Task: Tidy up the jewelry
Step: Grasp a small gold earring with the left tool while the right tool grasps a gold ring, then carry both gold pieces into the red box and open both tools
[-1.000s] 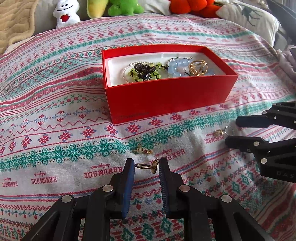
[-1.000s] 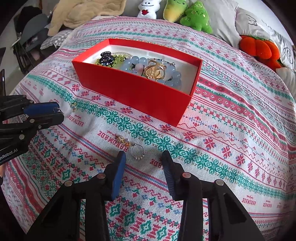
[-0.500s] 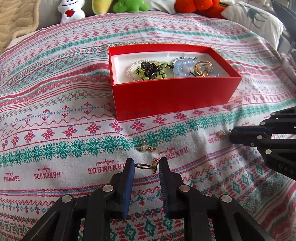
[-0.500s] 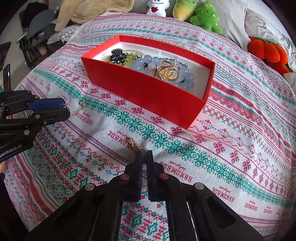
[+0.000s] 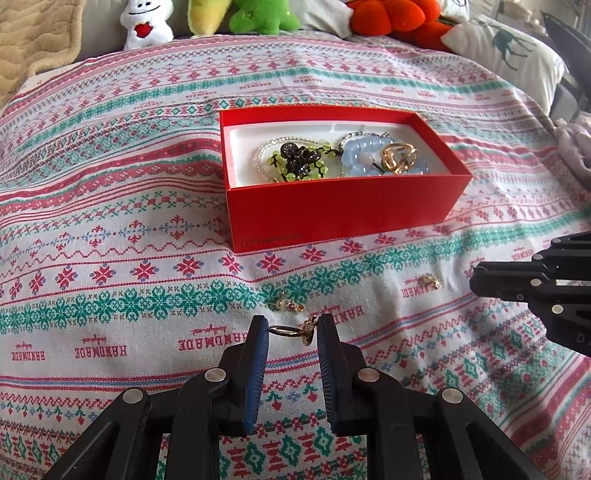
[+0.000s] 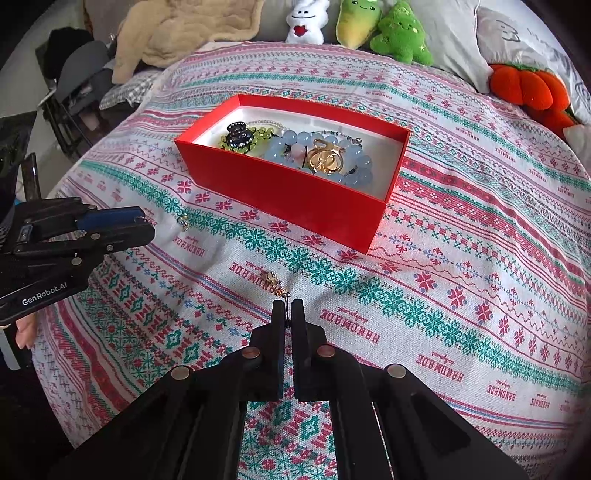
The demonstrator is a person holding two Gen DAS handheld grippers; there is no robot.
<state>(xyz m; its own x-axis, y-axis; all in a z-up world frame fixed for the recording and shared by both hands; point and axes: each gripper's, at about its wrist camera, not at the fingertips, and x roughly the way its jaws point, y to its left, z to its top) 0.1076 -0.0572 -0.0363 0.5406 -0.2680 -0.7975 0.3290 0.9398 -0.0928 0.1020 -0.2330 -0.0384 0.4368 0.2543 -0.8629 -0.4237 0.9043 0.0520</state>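
Here, left tongs [image 5: 292,332] pinching gold ring [image 5: 282,331], right tongs [image 6: 288,310] closed, contents unclear, loose earring [image 5: 290,304] nearby

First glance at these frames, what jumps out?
The red box mid-cloth, its white tray holding a blue bead bracelet and a gold piece. Nearer, the left claw pinches a gold ring just above the patterned cloth. Plush toys line the far edge.

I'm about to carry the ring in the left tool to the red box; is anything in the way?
Nothing tall. One small earring lies flat on the cloth between the gold ring in the left tool and the red box; only the box's near wall needs clearing.
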